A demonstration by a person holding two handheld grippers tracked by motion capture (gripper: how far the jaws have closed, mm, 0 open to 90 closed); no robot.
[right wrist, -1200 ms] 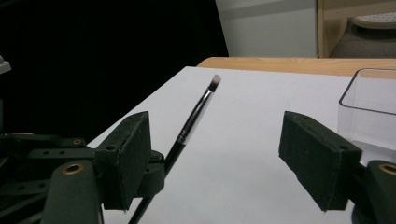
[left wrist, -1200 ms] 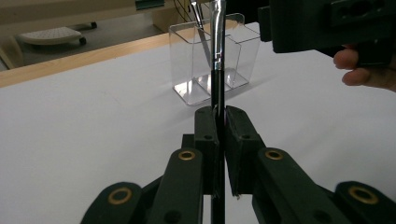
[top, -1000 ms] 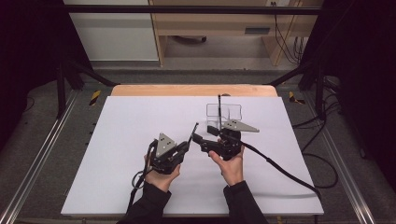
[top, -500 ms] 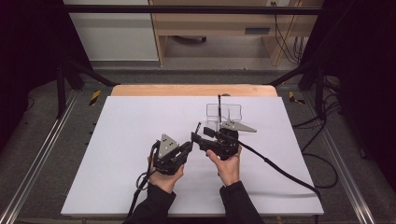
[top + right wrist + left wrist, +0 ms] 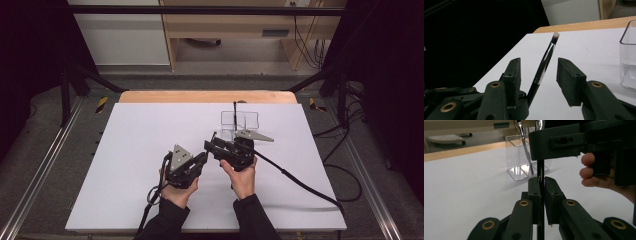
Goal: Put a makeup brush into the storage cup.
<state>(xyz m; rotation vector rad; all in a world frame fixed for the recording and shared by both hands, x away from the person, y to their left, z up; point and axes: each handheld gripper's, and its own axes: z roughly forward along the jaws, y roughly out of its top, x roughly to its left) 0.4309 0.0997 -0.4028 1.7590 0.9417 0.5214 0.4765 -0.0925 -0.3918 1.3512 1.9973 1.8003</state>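
Note:
A thin makeup brush (image 5: 544,65) with a black handle, silver ferrule and pale tip stands tilted up from my left gripper (image 5: 202,159), which is shut on its handle (image 5: 540,173). My right gripper (image 5: 539,62) straddles the brush's ferrule. Its jaws have just been closing, and a gap still shows on each side of the brush. In the high view both grippers meet at the middle of the white table (image 5: 150,135), the right gripper (image 5: 211,146) just right of the left. The left gripper view has the right gripper (image 5: 564,140) close in front.
A clear plastic holder (image 5: 240,122) stands just behind the right gripper, with a dark-handled brush (image 5: 234,112) upright in it. It also appears in the left gripper view (image 5: 516,157) and the right gripper view (image 5: 629,57). A black cable (image 5: 295,180) trails right across the table.
The right gripper's jaws look a little narrower around the brush. Both hands and the holder have kept their places.

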